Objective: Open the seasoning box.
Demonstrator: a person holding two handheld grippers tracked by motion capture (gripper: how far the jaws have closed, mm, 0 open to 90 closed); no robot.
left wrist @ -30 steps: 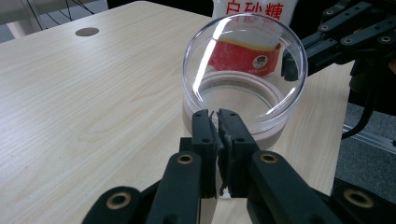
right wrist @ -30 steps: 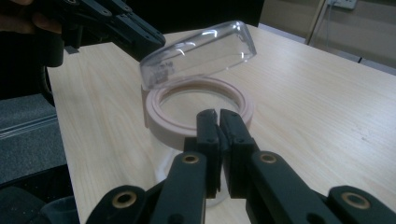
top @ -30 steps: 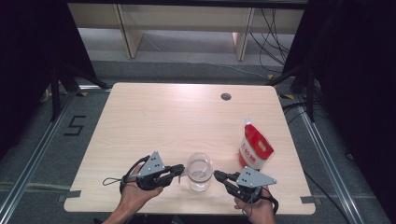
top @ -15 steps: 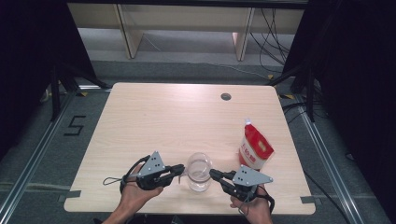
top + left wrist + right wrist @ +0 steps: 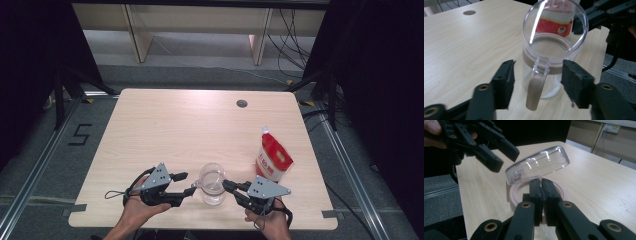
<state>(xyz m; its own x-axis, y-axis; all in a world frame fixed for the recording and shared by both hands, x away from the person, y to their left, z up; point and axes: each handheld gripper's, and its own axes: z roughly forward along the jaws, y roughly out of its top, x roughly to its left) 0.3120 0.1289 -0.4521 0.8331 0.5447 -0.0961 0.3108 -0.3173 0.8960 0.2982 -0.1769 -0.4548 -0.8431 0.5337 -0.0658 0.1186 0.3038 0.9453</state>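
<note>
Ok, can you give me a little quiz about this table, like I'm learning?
1. What is between the left tongs?
2. True or false: the jar has its lid shut.
3. The pouch is: A blue, B red and white, C green.
Key: 1 the handle; those tongs have just been opening and do not touch it. 2 false, the lid stands open. 3 B.

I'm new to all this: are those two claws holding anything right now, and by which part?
No clear hold. The left gripper stands open around the clear jar's handle, pads apart from it. The right gripper is shut at the jar's rim.
</note>
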